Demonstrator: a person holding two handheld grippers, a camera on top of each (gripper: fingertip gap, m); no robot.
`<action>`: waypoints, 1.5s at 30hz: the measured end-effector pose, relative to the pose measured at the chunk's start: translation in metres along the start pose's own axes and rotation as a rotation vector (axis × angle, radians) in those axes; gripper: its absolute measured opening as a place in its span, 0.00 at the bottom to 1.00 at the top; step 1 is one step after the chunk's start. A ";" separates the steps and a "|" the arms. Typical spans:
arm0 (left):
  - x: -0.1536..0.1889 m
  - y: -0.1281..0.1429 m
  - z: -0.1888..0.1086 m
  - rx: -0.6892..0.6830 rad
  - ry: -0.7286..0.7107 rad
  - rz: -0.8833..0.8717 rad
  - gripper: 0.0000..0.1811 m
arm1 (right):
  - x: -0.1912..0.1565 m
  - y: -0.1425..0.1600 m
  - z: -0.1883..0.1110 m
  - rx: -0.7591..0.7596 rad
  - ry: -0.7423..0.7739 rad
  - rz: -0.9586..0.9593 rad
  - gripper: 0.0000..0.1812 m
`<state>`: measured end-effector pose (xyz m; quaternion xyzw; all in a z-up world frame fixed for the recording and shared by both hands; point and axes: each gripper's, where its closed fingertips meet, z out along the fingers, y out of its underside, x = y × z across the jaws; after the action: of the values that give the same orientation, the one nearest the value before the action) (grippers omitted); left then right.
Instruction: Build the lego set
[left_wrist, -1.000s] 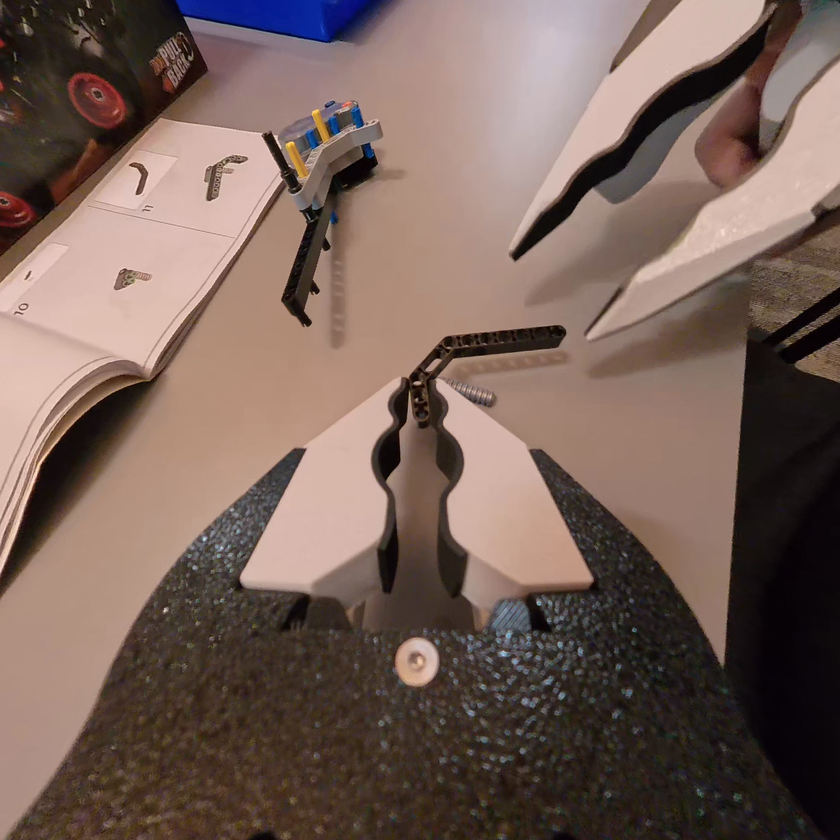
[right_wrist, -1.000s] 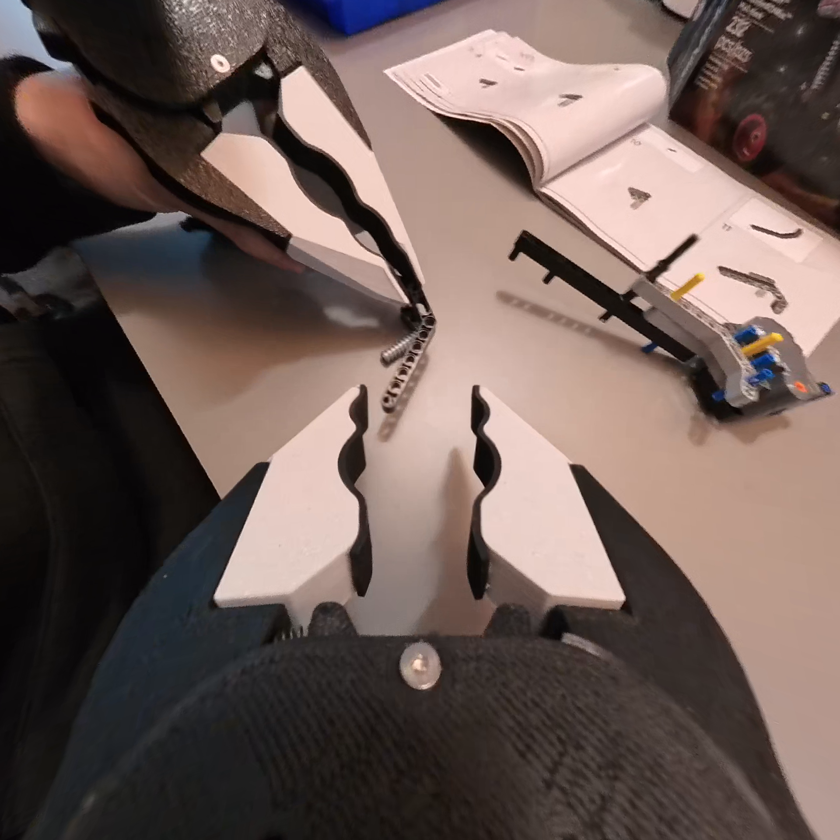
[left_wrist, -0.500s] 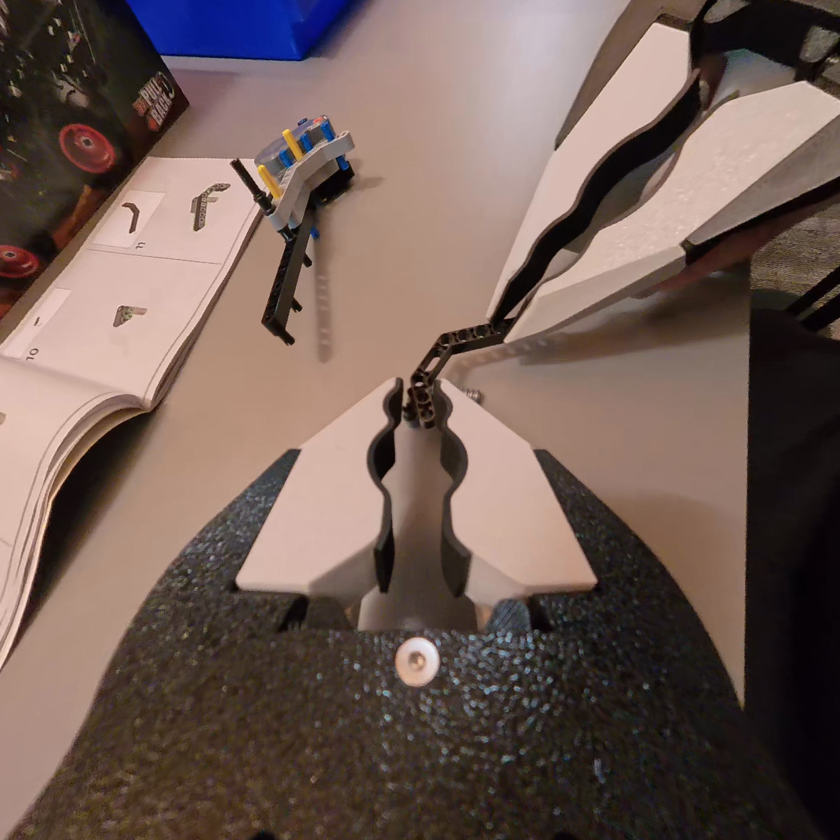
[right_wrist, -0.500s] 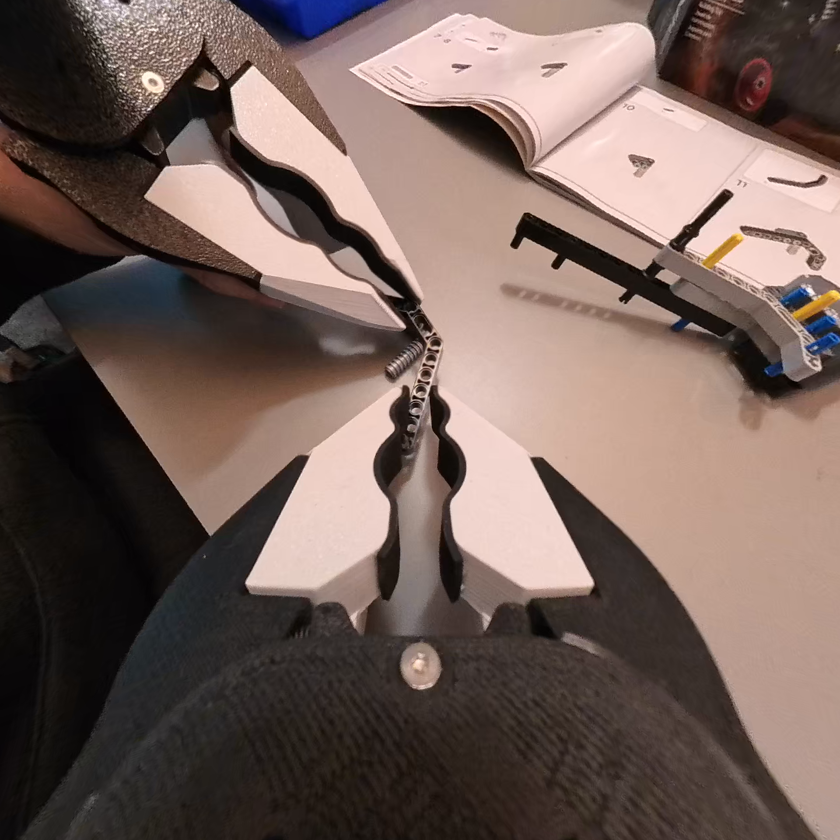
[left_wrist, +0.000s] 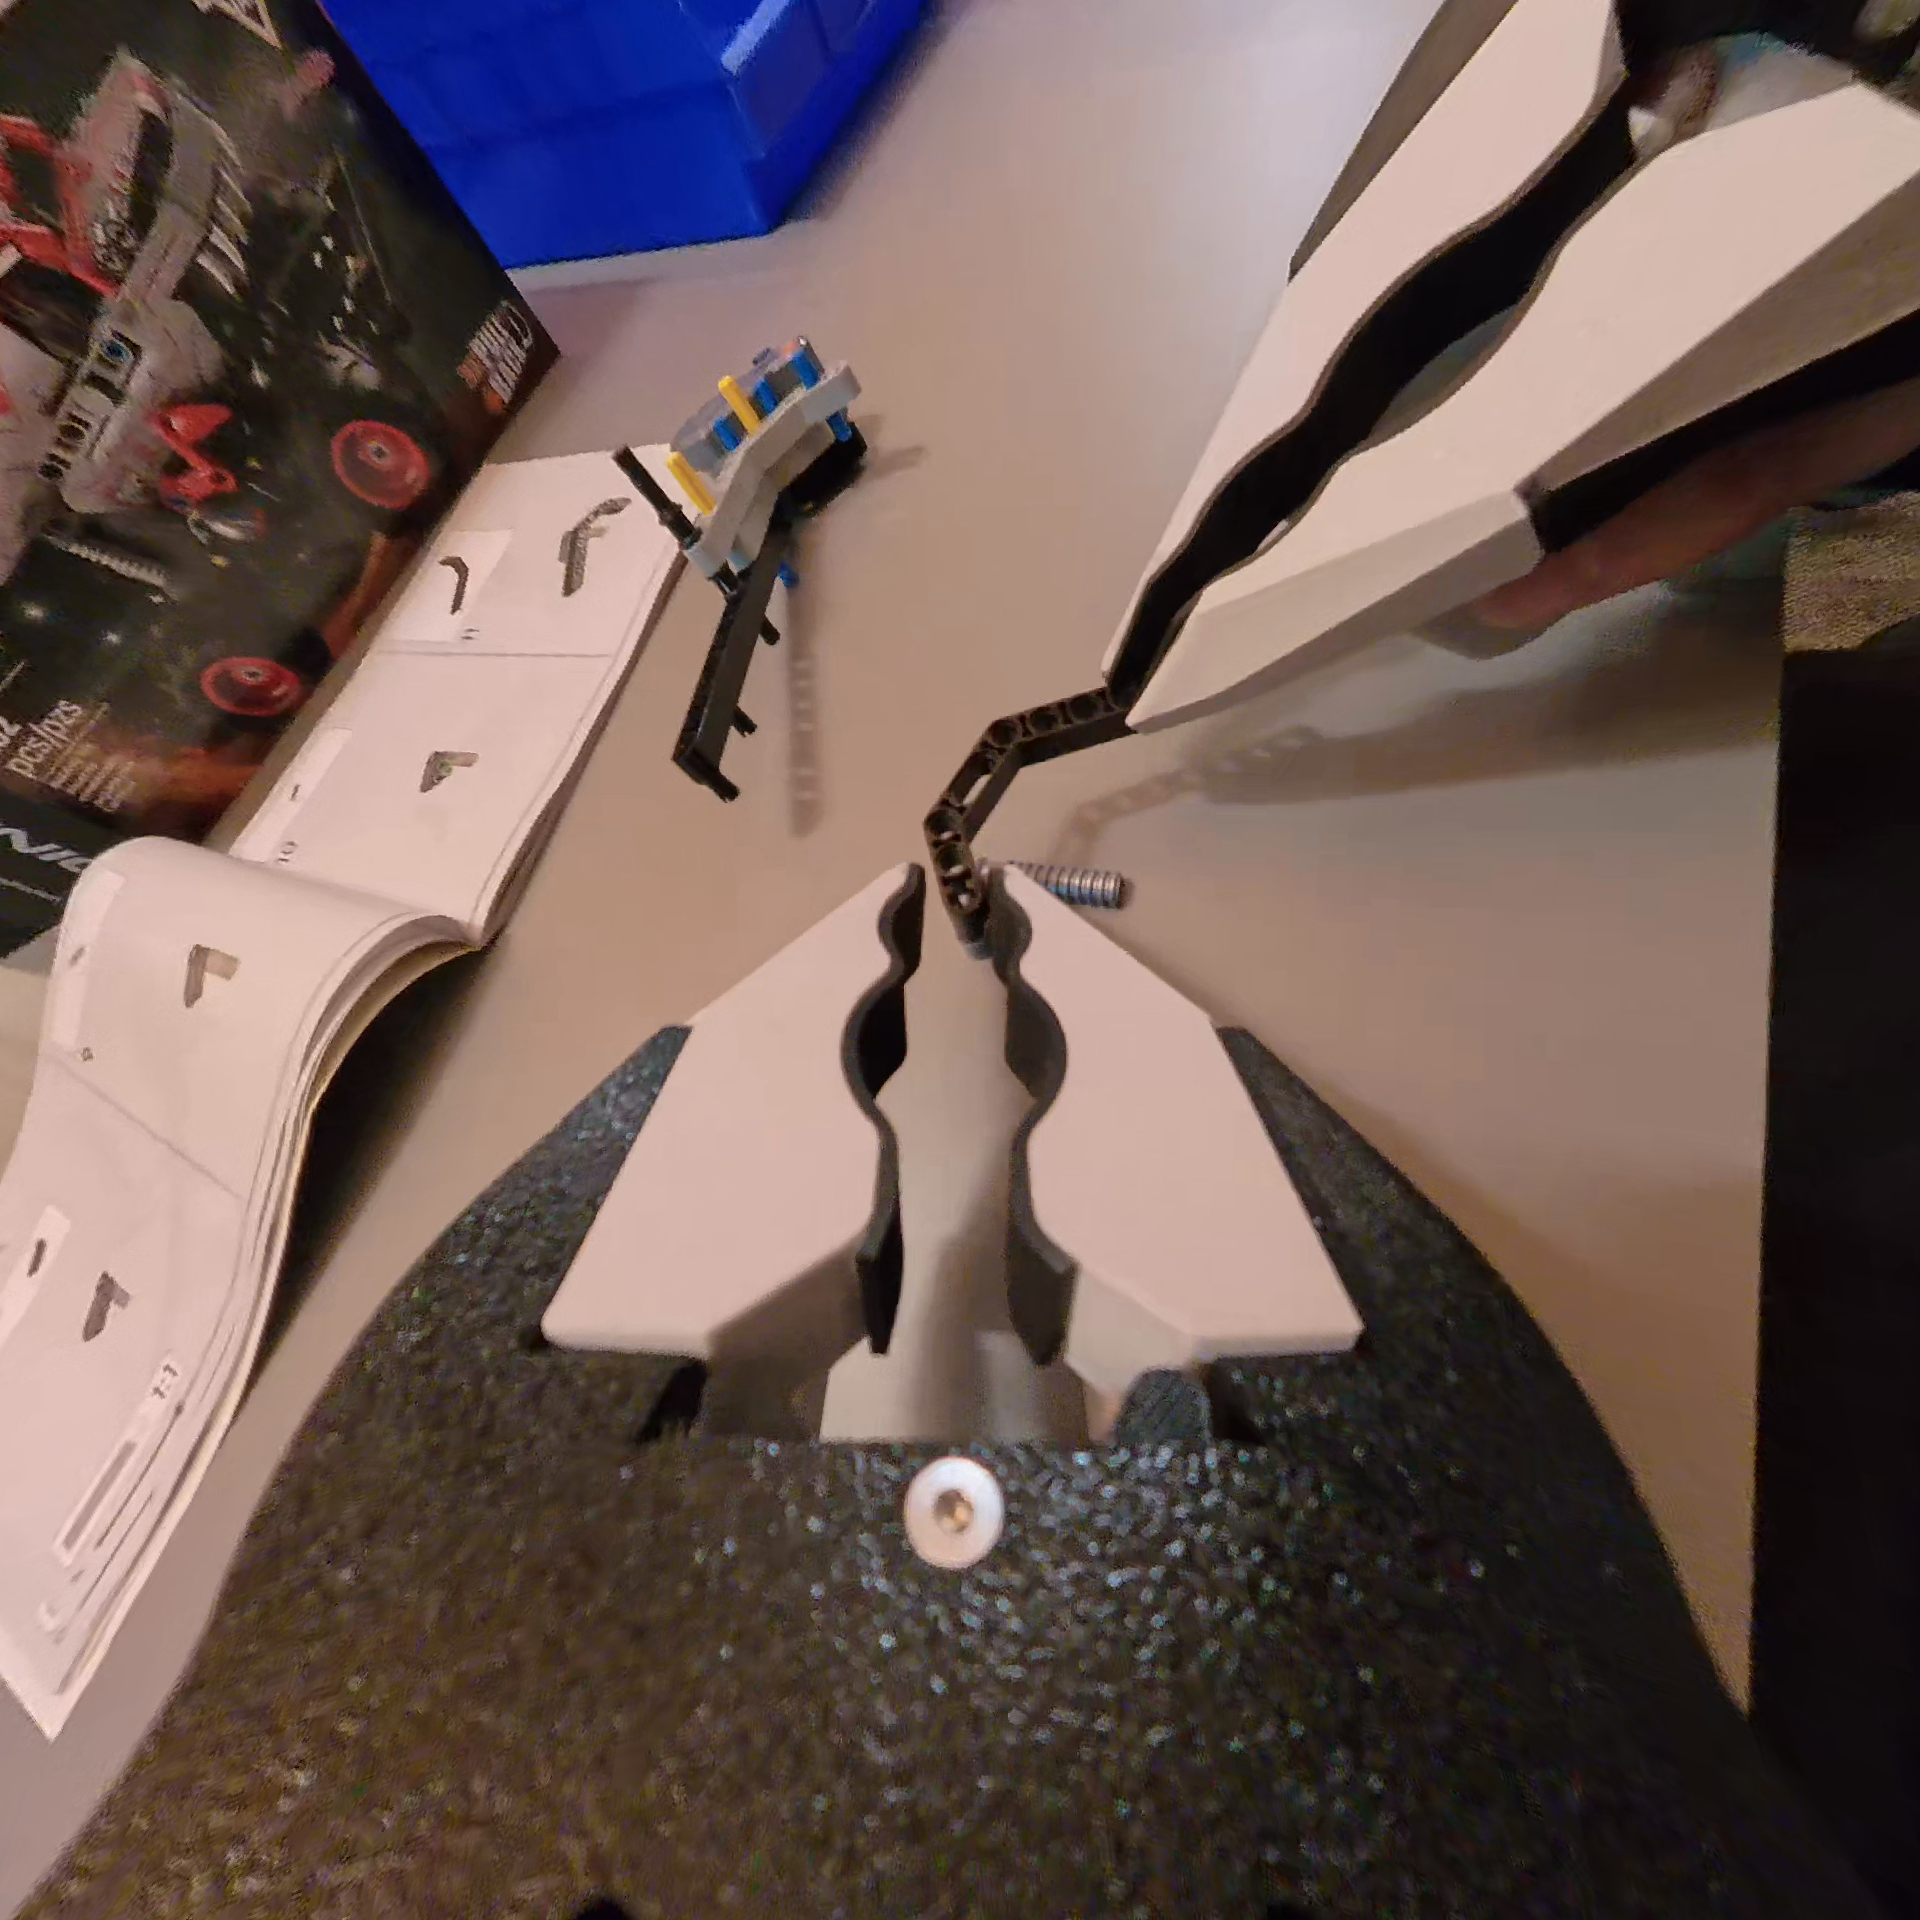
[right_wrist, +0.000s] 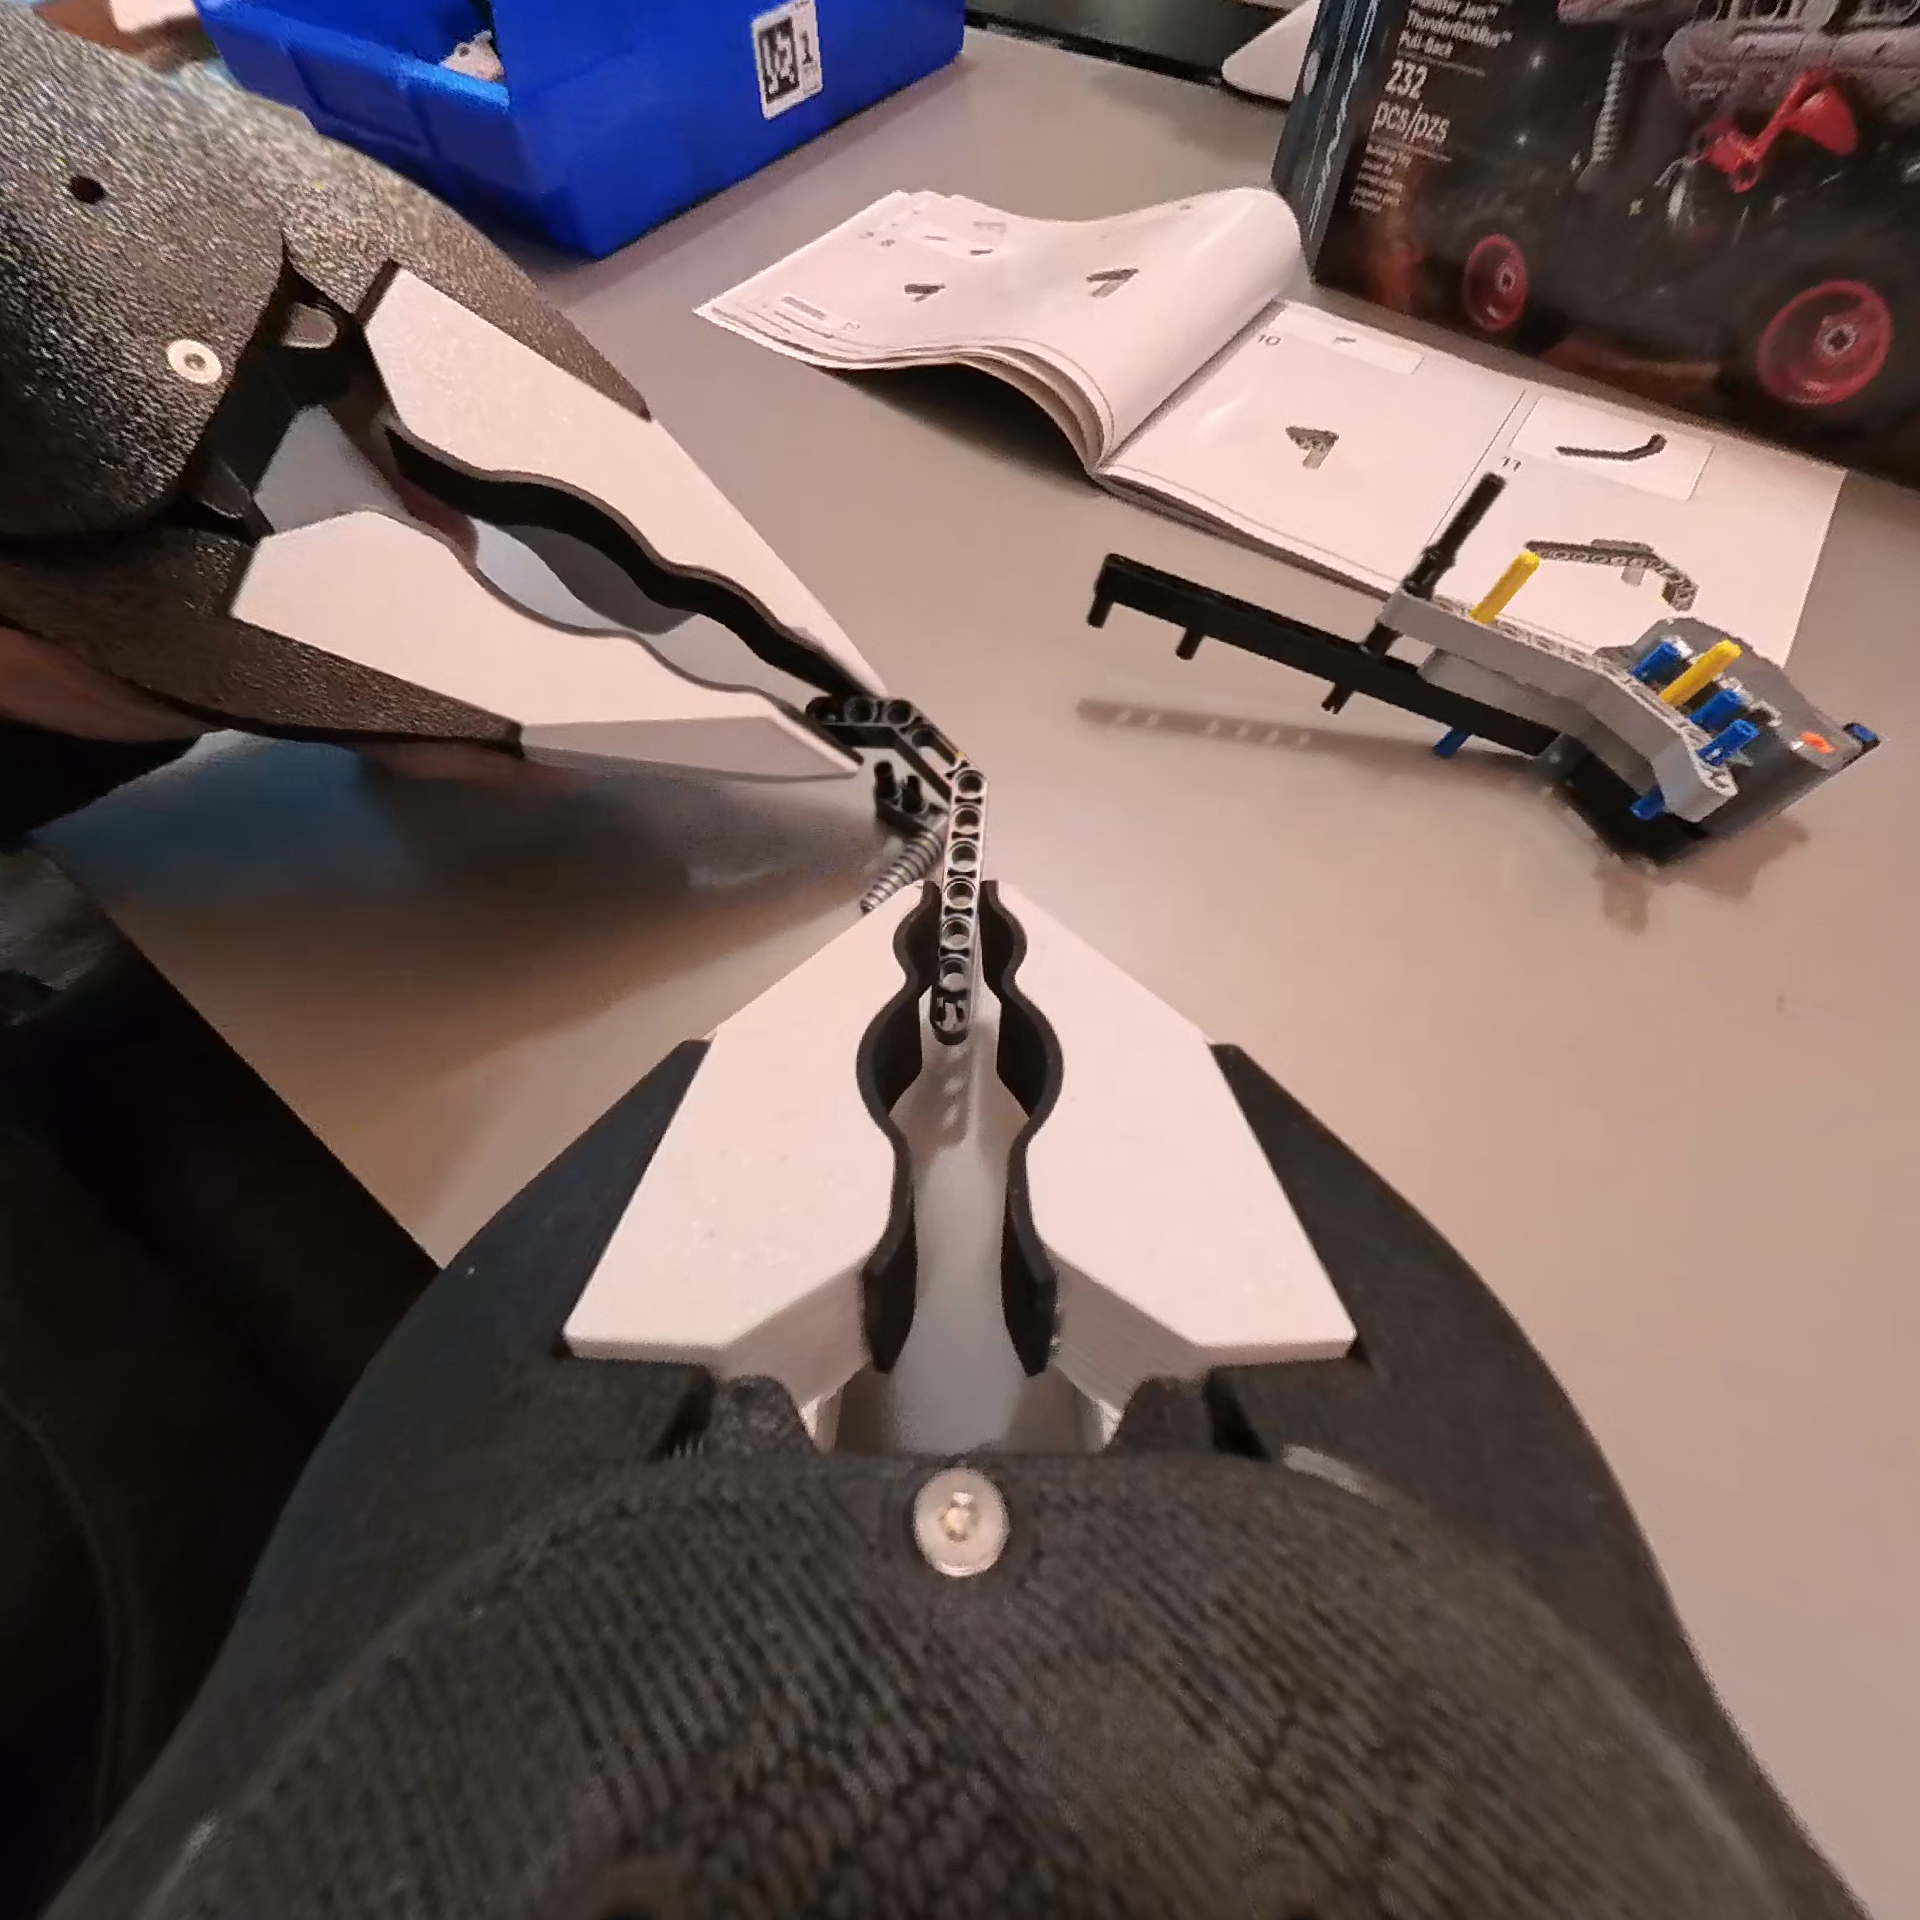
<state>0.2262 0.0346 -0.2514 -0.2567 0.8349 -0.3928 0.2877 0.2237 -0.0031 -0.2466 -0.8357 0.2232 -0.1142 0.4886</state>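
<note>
A black bent lego beam (left_wrist: 997, 748) is held off the grey table (left_wrist: 1351, 1039) by both grippers. My left gripper (left_wrist: 958, 888) is shut on its short end. My right gripper (right_wrist: 958, 899) is shut on its long end (right_wrist: 966, 821), and it shows at the upper right of the left wrist view (left_wrist: 1127, 686). Small black pins (right_wrist: 899, 790) hang under the beam's short arm. A grey ribbed spring-like part (left_wrist: 1081, 888) lies on the table just under the beam. The partly built model (left_wrist: 758, 488), grey and black with yellow and blue pins, stands farther off (right_wrist: 1558, 686).
An open instruction booklet (left_wrist: 416, 727) lies beside the model, with the set's box (left_wrist: 156, 416) behind it. A blue bin (left_wrist: 623, 104) stands at the back. The table edge (left_wrist: 1766, 1039) runs close on the right, with dark clothing beyond it. There is about 5 cm between the tips of the two grippers.
My right gripper moved in open and shut on the beam's long end. My left gripper has kept its hold on the short end. Both have since risen a little with the beam.
</note>
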 end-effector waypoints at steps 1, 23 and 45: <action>0.000 -0.001 -0.001 0.007 0.006 -0.002 0.07 | 0.001 -0.001 0.000 0.002 0.009 -0.007 0.02; -0.003 -0.002 -0.004 0.012 -0.024 -0.043 0.13 | -0.013 -0.018 -0.002 0.102 -0.024 -0.096 0.03; -0.005 -0.008 -0.027 0.056 0.112 -0.120 0.20 | -0.012 -0.035 0.004 0.220 -0.349 -0.495 0.03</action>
<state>0.2126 0.0473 -0.2292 -0.2757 0.8214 -0.4465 0.2235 0.2243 0.0207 -0.2184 -0.8138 -0.0875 -0.1079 0.5643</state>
